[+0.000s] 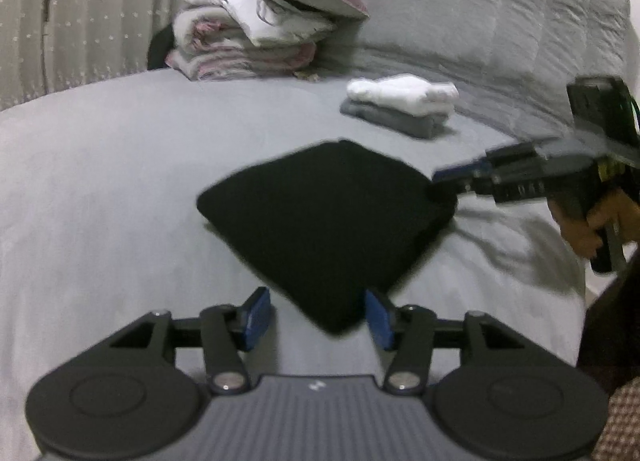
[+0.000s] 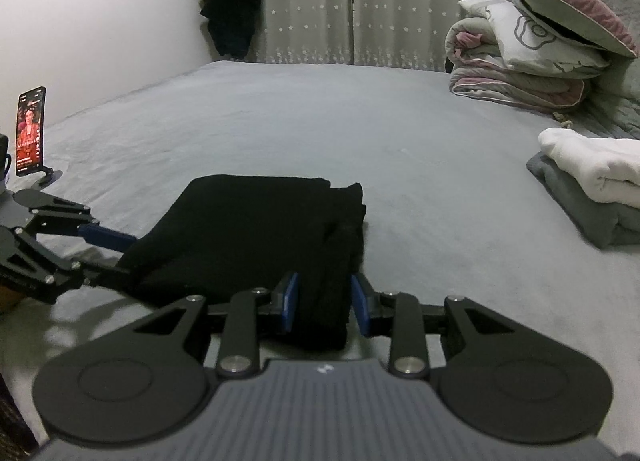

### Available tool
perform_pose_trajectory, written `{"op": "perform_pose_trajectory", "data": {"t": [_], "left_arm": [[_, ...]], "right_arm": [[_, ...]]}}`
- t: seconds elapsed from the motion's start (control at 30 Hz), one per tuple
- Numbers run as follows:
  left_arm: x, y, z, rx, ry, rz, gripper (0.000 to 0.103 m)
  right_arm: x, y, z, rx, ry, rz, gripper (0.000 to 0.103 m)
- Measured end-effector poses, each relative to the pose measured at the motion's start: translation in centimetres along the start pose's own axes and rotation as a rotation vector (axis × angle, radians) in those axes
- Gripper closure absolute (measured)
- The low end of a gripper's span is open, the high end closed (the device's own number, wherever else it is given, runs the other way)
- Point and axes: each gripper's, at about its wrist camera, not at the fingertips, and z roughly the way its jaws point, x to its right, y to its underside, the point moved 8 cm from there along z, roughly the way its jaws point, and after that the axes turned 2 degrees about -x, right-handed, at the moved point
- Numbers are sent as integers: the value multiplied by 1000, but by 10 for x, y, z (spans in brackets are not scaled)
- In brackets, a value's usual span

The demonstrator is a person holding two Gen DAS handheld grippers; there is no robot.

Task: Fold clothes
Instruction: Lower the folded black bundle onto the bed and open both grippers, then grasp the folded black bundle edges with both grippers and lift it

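Note:
A black garment (image 1: 324,221) lies folded into a thick square on the grey bed sheet (image 1: 100,181). In the left wrist view its near corner sits between the blue pads of my left gripper (image 1: 318,319), which is open, with sheet showing between the left pad and the cloth. My right gripper (image 2: 325,303) is shut on the folded edge of the black garment (image 2: 248,233), which fills the gap between its pads. From the left wrist view, the right gripper (image 1: 444,181) is at the garment's right corner, held by a hand. The left gripper (image 2: 116,257) shows at the garment's left corner.
A stack of folded white and grey clothes (image 1: 400,105) lies further back on the bed. A pile of bedding with a pink pillow (image 2: 532,49) stands by the grey headboard (image 1: 480,13). A phone on a stand (image 2: 30,133) is at the left edge. A dark garment (image 2: 232,1) hangs by the curtain.

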Motion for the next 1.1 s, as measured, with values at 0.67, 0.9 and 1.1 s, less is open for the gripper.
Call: {"op": "perform_pose_trajectory", "data": {"t": [0.67, 0.9, 1.1], "left_arm": [[-15, -15, -13, 8, 4, -19, 23], [-32, -28, 1, 17, 32, -182, 22], [-39, -37, 17, -7, 25, -297, 22]], "right_arm": [[9, -8, -15, 8, -27, 99, 51], [21, -7, -15, -13, -78, 221, 46], [33, -7, -11, -28, -104, 338, 46]]}}
